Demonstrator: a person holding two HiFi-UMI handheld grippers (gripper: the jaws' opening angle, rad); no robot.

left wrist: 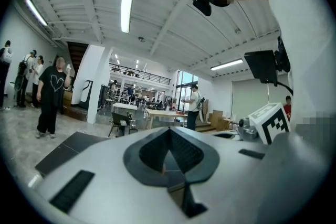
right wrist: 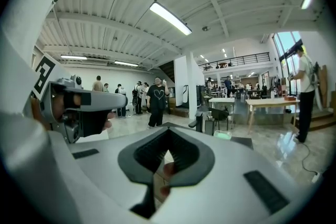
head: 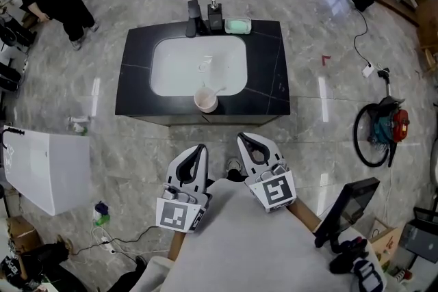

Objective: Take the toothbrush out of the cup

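Left gripper (head: 200, 148) and right gripper (head: 243, 139) short of worktop (head: 268, 65), both jaws closed, empty; toothbrush (head: 218, 89) leaning in cup (head: 206, 101) at front edge: likely best to open one pair, pinch handle above rim, lift straight.

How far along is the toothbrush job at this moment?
Done: nothing; the toothbrush stands in the cup at the front edge of the counter. In hand: nothing; left gripper and right gripper are shut, empty, short of the counter. Left: reach, grip, lift it out.
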